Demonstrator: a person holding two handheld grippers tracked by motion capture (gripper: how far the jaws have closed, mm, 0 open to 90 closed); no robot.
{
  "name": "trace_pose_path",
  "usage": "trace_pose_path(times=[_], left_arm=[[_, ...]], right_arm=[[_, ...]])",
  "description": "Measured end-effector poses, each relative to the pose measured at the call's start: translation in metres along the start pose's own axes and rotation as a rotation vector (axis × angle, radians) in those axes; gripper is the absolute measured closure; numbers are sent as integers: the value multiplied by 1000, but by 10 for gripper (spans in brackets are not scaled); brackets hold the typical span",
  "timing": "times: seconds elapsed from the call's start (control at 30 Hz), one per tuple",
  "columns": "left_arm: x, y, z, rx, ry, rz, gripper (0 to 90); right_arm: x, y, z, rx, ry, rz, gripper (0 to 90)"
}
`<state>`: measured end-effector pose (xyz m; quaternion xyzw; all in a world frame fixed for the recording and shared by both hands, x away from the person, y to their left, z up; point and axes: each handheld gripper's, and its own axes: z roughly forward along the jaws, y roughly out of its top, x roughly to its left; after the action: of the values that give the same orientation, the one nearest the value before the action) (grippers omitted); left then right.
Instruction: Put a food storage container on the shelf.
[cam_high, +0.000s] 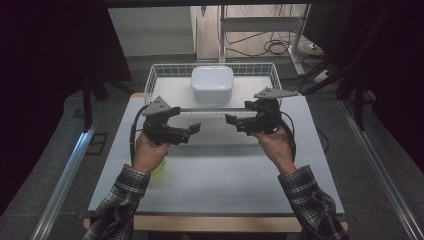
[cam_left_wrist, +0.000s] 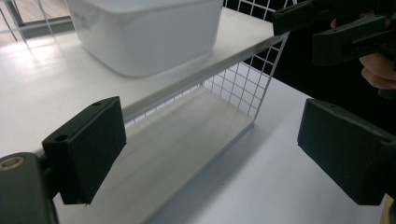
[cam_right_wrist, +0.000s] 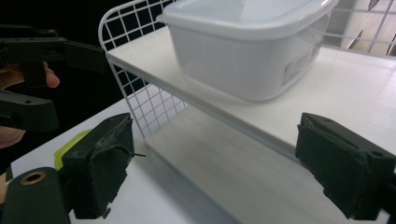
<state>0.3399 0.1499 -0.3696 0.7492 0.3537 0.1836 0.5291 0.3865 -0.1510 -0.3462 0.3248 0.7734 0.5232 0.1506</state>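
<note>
A dim room with dark curtains on both sides is surrounding a white table (cam_high: 215, 175), and cables are lying on the floor at the back. At the far edge of the table a white wire shelf (cam_high: 165, 75) is standing, with a wooden board on top and a lower board beneath it. A white lidded box (cam_high: 212, 84) is sitting upright on the top board, about in the middle of it, well apart from both tools.

On the left, the person's left hand (cam_high: 148, 152), in a plaid sleeve, is holding the left gripper (cam_high: 196, 127) in the air just in front of the shelf, pointing toward the middle. Its jaws are standing wide apart with nothing between them; in the left gripper view its pads (cam_left_wrist: 88, 147) are framing the front edge of the top board (cam_left_wrist: 196, 70) and the wire side of the shelf. A yellow-green thing (cam_high: 159, 169) is peeking out on the table under that hand; what it is I cannot tell.

On the right, the right hand (cam_high: 274, 145) is holding the right gripper (cam_high: 229, 119) facing the left one, the two tips near each other but apart. Its jaws are also released and gripping nothing; the right gripper view is showing the box (cam_right_wrist: 247, 46) above them on the board.
</note>
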Motion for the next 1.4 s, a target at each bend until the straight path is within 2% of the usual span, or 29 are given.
trace_pose_path(times=[0.13,0.23,0.4,0.57,0.63,0.8,0.87,1.0,1.07,1.2,1.23,1.4], left_arm=[[-3,-10,-1,19,1,5,75],[-6,-18,-2,37,10,29,73],[-11,-31,-3,69,6,44,57],[-14,-47,-6,66,-19,39,41],[-14,-51,-7,68,-15,42,40],[-16,-64,-9,69,-10,37,38],[-19,-72,-12,65,-10,36,37],[-21,-81,-15,61,-17,32,36],[-23,-89,-16,78,-17,35,34],[-25,-97,-17,79,-17,31,30],[-26,-100,-17,81,-19,28,30],[-32,-111,-18,89,-12,32,31]], right_arm=[[3,-11,-1,13,3,-14,92],[4,-15,-1,17,9,-18,77],[7,-27,-3,22,14,-27,55],[8,-45,-4,56,39,-34,26],[9,-52,-5,71,43,-34,21],[9,-63,-8,83,63,-16,15],[11,-70,-9,88,66,-35,15],[13,-76,-13,78,72,-37,17],[14,-82,-16,84,62,-47,18],[16,-90,-18,98,54,-55,19],[18,-97,-19,107,44,-61,20],[20,-108,-22,111,18,-75,20]])
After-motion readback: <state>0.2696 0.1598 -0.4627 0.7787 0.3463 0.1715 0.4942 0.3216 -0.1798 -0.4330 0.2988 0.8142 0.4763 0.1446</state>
